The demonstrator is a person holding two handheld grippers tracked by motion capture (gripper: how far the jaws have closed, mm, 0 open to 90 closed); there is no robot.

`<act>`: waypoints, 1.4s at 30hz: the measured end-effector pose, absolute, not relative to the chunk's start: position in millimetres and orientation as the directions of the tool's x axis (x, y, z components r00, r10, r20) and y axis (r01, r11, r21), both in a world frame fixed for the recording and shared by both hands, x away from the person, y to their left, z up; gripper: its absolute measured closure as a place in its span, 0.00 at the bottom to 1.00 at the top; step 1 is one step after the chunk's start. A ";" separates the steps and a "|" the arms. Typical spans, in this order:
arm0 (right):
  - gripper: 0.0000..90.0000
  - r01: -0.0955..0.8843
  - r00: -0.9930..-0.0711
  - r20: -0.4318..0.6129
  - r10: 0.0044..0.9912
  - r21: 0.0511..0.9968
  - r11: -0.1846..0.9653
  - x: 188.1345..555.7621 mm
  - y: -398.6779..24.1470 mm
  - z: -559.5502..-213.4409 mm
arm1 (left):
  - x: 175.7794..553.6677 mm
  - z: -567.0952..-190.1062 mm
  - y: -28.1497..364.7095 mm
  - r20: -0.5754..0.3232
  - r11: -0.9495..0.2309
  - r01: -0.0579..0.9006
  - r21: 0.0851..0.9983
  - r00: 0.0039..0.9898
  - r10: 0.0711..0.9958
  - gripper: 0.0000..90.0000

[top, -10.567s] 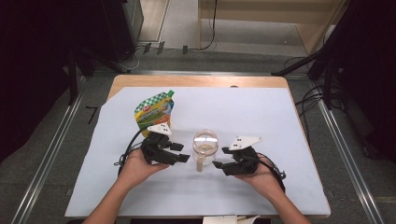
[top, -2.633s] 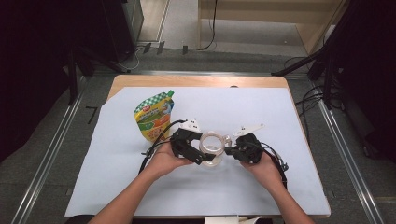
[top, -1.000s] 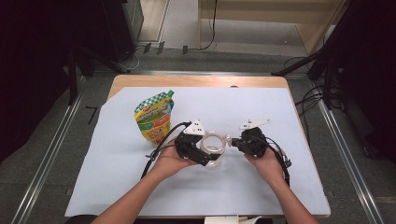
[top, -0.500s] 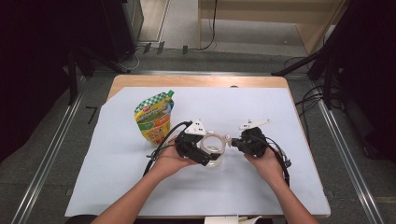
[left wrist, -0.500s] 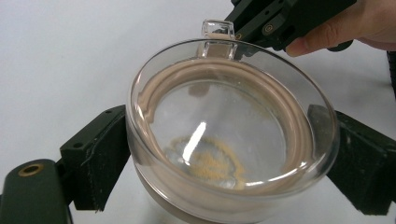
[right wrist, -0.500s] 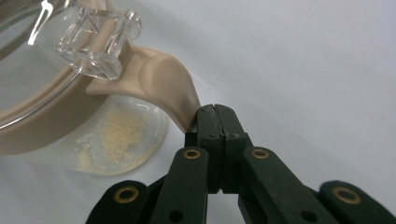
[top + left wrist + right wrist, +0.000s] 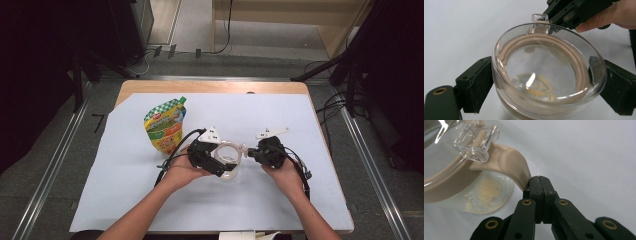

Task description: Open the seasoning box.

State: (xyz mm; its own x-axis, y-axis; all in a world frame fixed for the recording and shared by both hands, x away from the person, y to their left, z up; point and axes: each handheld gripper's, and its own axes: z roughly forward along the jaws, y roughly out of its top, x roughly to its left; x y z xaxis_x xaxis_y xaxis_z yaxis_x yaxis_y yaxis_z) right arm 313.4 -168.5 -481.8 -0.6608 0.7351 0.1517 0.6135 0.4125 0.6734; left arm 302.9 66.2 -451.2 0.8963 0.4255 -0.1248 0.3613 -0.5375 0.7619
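A clear glass jar (image 7: 228,156) with a glass lid (image 7: 549,72) and a beige seal ring stands mid-mat, a little pale powder on its bottom (image 7: 486,192). My left gripper (image 7: 223,163) clamps the jar at the rim, a black pad (image 7: 480,83) pressing on each side. The seal's beige pull tab (image 7: 509,162) sticks out under the lid's clear lug (image 7: 476,141). My right gripper (image 7: 539,181) is shut, jaws pressed together, its tip touching the end of that tab. I cannot tell whether the tab is pinched. From above, the right gripper (image 7: 251,154) sits just right of the jar.
A green and orange stand-up pouch (image 7: 165,127) stands left of and behind the jar, close to my left hand. A white mat (image 7: 125,195) covers most of the wooden table (image 7: 210,86). Cables trail from both grippers toward the near edge.
Since the earliest frame both grippers have closed in on the jar from either side. Over the last second nothing has visibly moved.
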 end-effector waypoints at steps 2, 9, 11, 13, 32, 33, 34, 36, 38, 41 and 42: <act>1.00 0.613 -0.661 0.151 0.735 0.674 0.412 313.3 -168.4 -481.8 | 302.8 -450.4 66.0 -0.119 -0.543 0.357 0.760 0.898 0.425 0.11; 1.00 0.614 -0.660 0.151 0.736 0.673 0.413 313.3 -168.3 -481.9 | 301.5 -446.5 65.0 -0.102 -0.541 0.343 0.768 0.899 0.425 0.11; 1.00 0.614 -0.660 0.152 0.736 0.673 0.412 313.3 -168.3 -481.9 | 300.9 -444.5 64.7 -0.099 -0.539 0.341 0.770 0.899 0.426 0.11; 1.00 0.615 -0.659 0.153 0.736 0.672 0.412 313.3 -168.2 -482.0 | 300.8 -443.4 64.2 -0.096 -0.538 0.335 0.773 0.901 0.423 0.11; 1.00 0.617 -0.658 0.151 0.737 0.669 0.414 313.2 -167.9 -482.8 | 303.1 -432.6 60.8 -0.124 -0.526 0.362 0.770 0.893 0.432 0.11; 1.00 0.617 -0.659 0.151 0.737 0.669 0.414 313.1 -167.9 -482.8 | 303.0 -431.4 61.4 -0.144 -0.513 0.368 0.775 0.894 0.423 0.14; 1.00 0.618 -0.661 0.155 0.734 0.668 0.415 313.0 -167.9 -482.8 | 303.2 -430.2 61.2 -0.157 -0.500 0.379 0.779 0.890 0.429 0.14; 1.00 0.613 -0.665 0.149 0.732 0.668 0.421 312.5 -167.2 -482.9 | 302.9 -428.2 59.7 -0.160 -0.499 0.385 0.776 0.886 0.435 0.14; 1.00 0.616 -0.663 0.152 0.733 0.667 0.420 312.3 -167.1 -482.8 | 303.2 -427.4 59.5 -0.162 -0.506 0.391 0.769 0.885 0.437 0.14; 1.00 0.612 -0.667 0.152 0.730 0.670 0.420 312.6 -167.2 -482.9 | 301.4 -423.5 57.3 -0.153 -0.525 0.403 0.749 0.877 0.455 0.15; 1.00 0.613 -0.667 0.153 0.729 0.670 0.420 312.5 -166.8 -482.9 | 301.2 -422.0 56.9 -0.155 -0.528 0.411 0.743 0.873 0.462 0.15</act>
State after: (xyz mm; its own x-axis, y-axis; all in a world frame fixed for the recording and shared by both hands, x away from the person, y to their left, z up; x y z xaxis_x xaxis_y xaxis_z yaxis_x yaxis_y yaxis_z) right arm 312.5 -166.8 -482.9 -0.6671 0.7291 0.1527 0.6125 0.4202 0.6695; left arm 301.2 56.9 -422.0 0.8734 0.4616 -0.1552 0.4111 -0.5279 0.7432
